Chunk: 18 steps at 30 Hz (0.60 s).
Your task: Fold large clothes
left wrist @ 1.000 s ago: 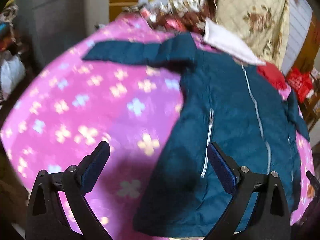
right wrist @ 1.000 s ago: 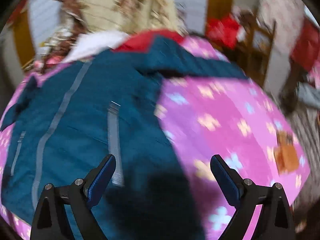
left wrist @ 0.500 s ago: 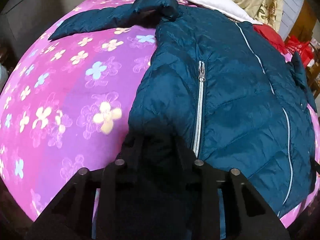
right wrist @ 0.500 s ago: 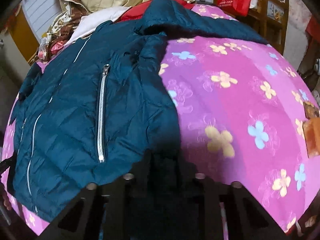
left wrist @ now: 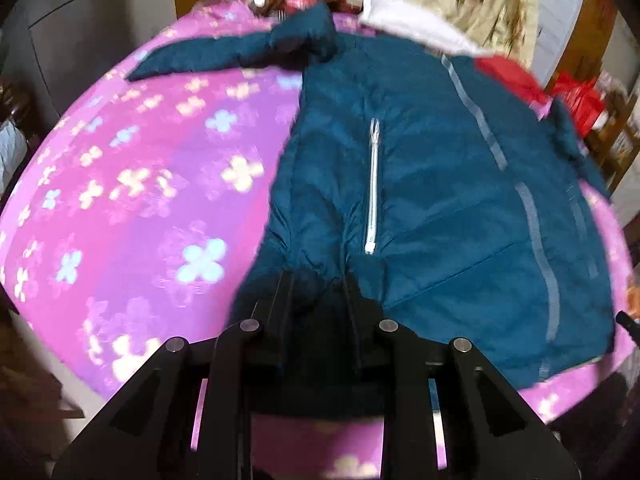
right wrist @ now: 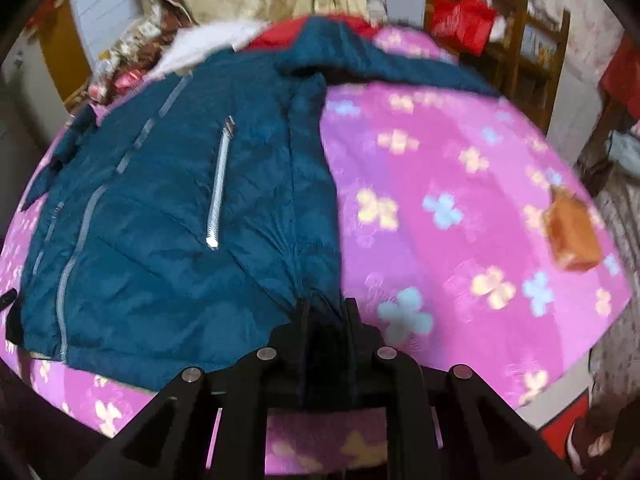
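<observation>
A teal padded jacket (left wrist: 440,200) lies front-up on a pink flowered bedspread (left wrist: 140,180), both sleeves spread outward. In the left wrist view my left gripper (left wrist: 316,280) is shut on the jacket's lower left hem corner, with fabric bunched between the fingers. In the right wrist view the jacket (right wrist: 140,220) fills the left half, and my right gripper (right wrist: 324,304) pinches its lower right hem corner. Those jaws are opening slightly, and fabric is still pressed between them. Pulled creases run from each grip toward the silver pocket zips.
The bedspread (right wrist: 440,160) continues right of the jacket, with an orange-brown object (right wrist: 572,236) near its edge. White cloth (left wrist: 412,28), a red garment (left wrist: 504,72) and patterned bedding are piled at the collar end. Wooden shelves with a red bag (right wrist: 460,20) stand beyond.
Both grippers stood wide open above the hem a second ago. They have since shut on the hem corners and drawn back, pulling the jacket's lower edge taut.
</observation>
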Tool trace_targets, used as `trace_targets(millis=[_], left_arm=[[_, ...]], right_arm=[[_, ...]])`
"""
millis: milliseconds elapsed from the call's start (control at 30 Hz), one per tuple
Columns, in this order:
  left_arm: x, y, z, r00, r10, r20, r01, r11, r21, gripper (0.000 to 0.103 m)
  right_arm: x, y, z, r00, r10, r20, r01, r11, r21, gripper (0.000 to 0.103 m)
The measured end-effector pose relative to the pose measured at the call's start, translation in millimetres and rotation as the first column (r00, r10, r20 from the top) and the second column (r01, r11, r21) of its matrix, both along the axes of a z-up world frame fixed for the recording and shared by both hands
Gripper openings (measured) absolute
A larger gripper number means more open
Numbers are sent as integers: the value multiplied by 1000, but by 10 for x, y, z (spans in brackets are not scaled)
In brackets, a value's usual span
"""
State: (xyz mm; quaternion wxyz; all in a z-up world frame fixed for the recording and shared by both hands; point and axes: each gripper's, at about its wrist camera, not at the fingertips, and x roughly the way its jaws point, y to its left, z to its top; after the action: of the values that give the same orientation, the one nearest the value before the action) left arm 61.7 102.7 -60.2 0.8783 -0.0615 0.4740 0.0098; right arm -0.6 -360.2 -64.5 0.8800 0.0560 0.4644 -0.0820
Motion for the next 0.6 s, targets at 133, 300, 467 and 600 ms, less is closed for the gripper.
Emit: trace_targets(millis=[133,300,467,600], left_arm=[[-88,223,429,992,51,117,-49,999,-17,60],[261,589,758,974,163,156,-150,984,-95,74],[850,1006,875,954,260,150,-228,953,-202,74],[1484,1356,647,952,299,65,-262,906,-331,74]], right_arm=[[-156,88,433,981,-7,191,13,999,-30,88],[161,530,776,952,88,293,-96,995,11,90],[720,1037,659,936,195,291,-221,974,58,90],[1134,1272,466,926,233,296,-280,951,128,90]])
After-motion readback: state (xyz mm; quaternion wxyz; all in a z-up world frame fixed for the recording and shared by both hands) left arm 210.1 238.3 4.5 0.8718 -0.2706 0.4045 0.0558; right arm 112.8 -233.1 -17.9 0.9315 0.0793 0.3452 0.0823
